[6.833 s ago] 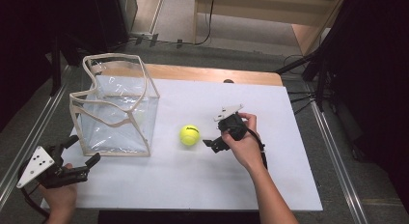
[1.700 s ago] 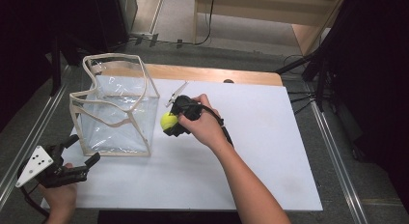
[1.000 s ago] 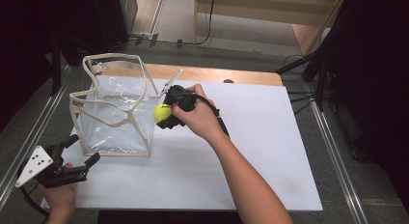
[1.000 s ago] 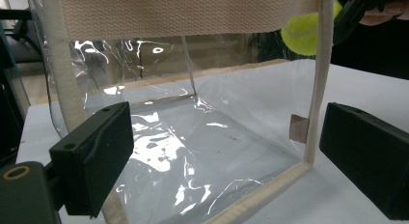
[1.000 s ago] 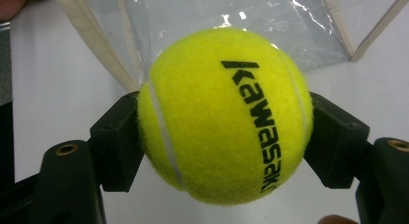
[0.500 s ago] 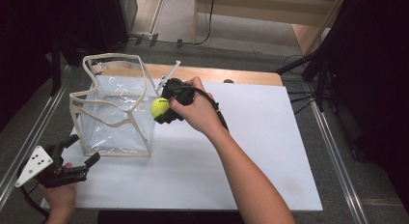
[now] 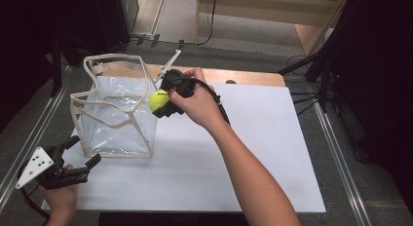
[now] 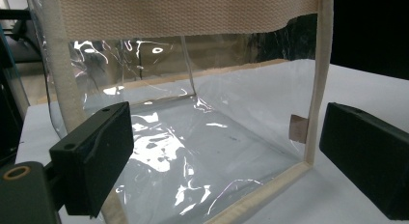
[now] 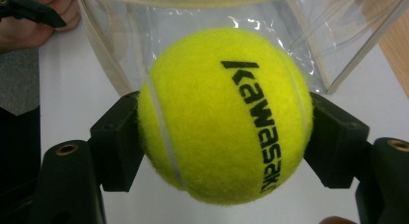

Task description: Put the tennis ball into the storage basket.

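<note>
Spreading across most of the high view, one white table (image 7: 234, 158) carries the work. On its left part stands one clear bag (image 7: 114, 114) with cream webbing along its edges, upright, its mouth open to the top. One yellow tennis ball (image 7: 158, 100) is off the table, clamped between the jaws of the right gripper (image 7: 163, 102), which are as closed as the ball allows, pressing it on two opposite sides. The ball hangs right at the bag's near-right top rim, level with the webbing, not yet over the opening. From the gripper the opening lies to the left in the high view, so the coming move looks like a short carry over that rim and then a release. A round ball has no long axis, so its orientation in the jaws is unlikely to matter. The right hand is plainly nearer the mouth. The left gripper (image 7: 73, 170) sits low at the bag's near-left corner, jaws parted and holding nothing, facing the bag wall (image 8: 202, 151).
</note>
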The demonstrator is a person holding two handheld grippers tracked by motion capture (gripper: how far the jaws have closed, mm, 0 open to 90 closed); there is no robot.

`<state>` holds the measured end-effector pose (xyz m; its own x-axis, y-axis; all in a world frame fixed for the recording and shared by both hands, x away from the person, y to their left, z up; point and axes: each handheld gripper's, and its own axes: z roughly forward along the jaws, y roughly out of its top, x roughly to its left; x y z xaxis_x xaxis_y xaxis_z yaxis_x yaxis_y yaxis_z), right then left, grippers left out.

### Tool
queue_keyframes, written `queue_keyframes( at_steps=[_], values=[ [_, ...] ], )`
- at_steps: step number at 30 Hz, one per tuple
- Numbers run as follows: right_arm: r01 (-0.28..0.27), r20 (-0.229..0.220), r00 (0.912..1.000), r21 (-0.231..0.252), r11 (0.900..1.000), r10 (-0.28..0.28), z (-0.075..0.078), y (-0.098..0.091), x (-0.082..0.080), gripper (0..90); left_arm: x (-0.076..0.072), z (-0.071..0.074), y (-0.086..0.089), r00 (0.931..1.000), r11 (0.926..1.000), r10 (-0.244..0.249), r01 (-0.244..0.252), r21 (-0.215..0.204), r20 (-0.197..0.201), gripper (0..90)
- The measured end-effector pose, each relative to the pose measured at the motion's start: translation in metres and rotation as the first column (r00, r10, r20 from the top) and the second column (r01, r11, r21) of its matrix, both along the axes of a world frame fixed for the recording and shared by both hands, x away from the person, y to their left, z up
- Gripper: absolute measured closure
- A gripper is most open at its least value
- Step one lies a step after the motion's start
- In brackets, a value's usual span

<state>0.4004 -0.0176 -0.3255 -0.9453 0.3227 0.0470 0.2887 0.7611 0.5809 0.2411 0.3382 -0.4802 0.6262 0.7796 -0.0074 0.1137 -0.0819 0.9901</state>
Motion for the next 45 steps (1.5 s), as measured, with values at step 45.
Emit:
queue_keyframes(
  at_steps=[45],
  values=[
    [0.004, 0.030, 0.9995, -0.001, 1.0000, -0.004, 0.048, 0.012, 0.012, 23.8, 0.000, 0.000, 0.000, 1.0000, 1.0000, -0.002, 0.002, -0.005, 0.003, 5.3]
  ],
)
